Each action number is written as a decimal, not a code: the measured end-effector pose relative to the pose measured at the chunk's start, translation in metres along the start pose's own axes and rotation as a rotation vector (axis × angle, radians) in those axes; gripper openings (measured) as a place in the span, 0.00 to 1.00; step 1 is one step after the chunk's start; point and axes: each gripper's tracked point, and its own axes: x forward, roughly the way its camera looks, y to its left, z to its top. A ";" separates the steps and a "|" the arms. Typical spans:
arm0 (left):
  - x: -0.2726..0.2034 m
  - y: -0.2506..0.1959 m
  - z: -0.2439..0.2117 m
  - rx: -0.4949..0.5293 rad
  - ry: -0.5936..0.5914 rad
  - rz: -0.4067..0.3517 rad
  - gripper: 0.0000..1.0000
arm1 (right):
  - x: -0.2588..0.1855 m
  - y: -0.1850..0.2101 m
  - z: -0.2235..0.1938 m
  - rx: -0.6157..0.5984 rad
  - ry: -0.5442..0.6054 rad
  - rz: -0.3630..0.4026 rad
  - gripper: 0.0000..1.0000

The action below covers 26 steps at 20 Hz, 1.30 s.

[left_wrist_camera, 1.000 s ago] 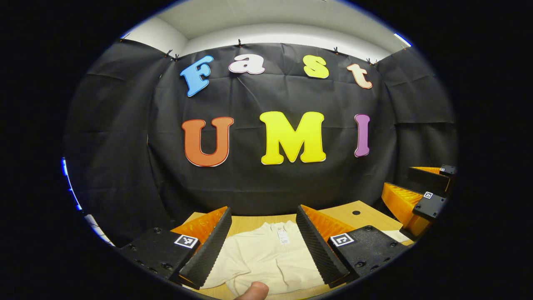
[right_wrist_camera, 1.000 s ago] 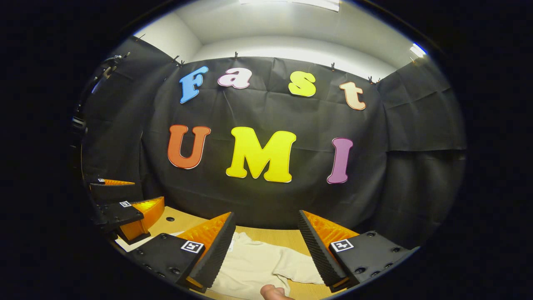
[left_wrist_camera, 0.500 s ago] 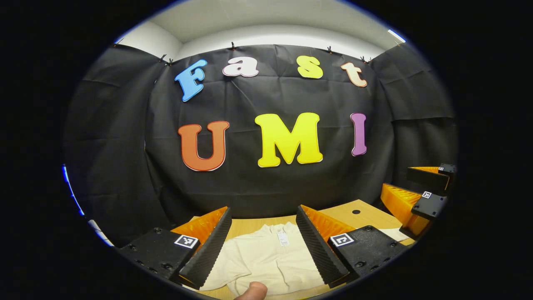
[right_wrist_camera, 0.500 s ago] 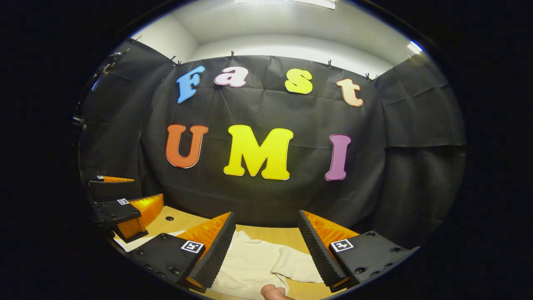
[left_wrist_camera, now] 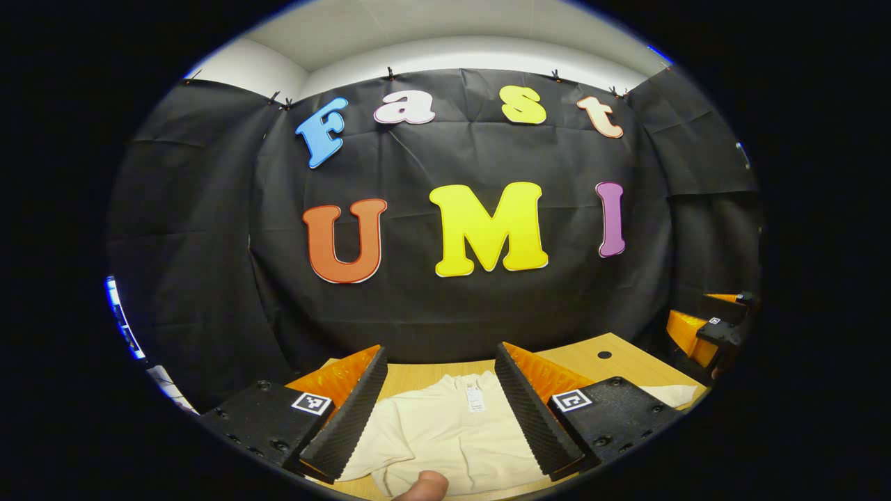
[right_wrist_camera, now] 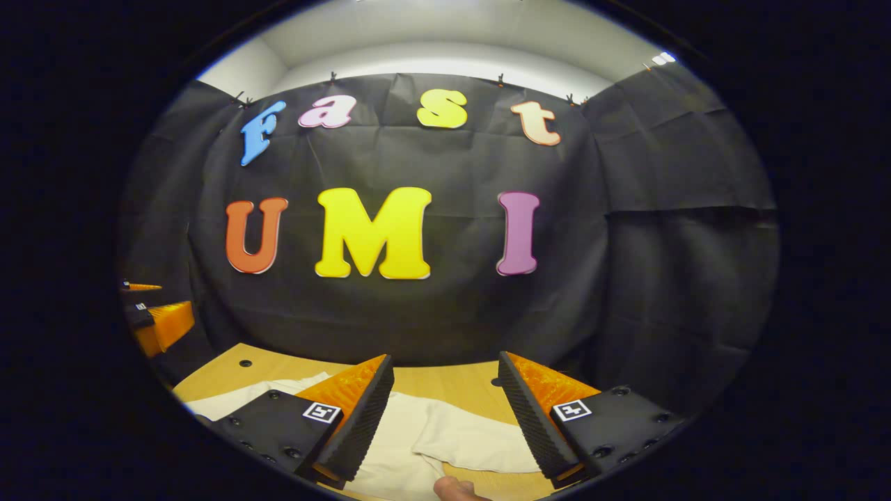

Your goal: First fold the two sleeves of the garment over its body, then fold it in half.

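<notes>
A cream garment (left_wrist_camera: 445,438) lies flat on a wooden table (left_wrist_camera: 626,362) at the bottom of both views. The left gripper (left_wrist_camera: 440,386) and right gripper (right_wrist_camera: 445,390) hover above it, jaws spread wide, holding nothing.

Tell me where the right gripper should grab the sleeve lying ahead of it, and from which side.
Take the sleeve by its outer end, probably from above. It lies flat on the table and points away from the garment body, so the end is the loose part to lift and carry across. The right gripper stands open above it.
</notes>
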 end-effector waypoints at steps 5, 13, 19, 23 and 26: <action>0.000 -0.016 -0.009 -0.012 0.032 0.043 0.99 | 0.027 -0.103 -0.087 0.012 0.184 -0.143 0.94; -0.003 -0.040 -0.007 0.019 0.036 0.124 0.99 | 0.038 -0.228 -0.227 0.143 0.508 -0.342 0.94; -0.002 -0.051 0.002 0.061 0.009 0.132 0.99 | 0.040 -0.283 -0.284 0.188 0.661 -0.484 0.93; -0.002 -0.046 -0.005 0.052 0.021 0.136 0.99 | 0.034 -0.307 -0.309 0.249 0.736 -0.564 0.95; 0.000 -0.042 -0.011 0.054 0.042 0.136 0.99 | 0.034 -0.309 -0.325 0.299 0.826 -0.572 0.94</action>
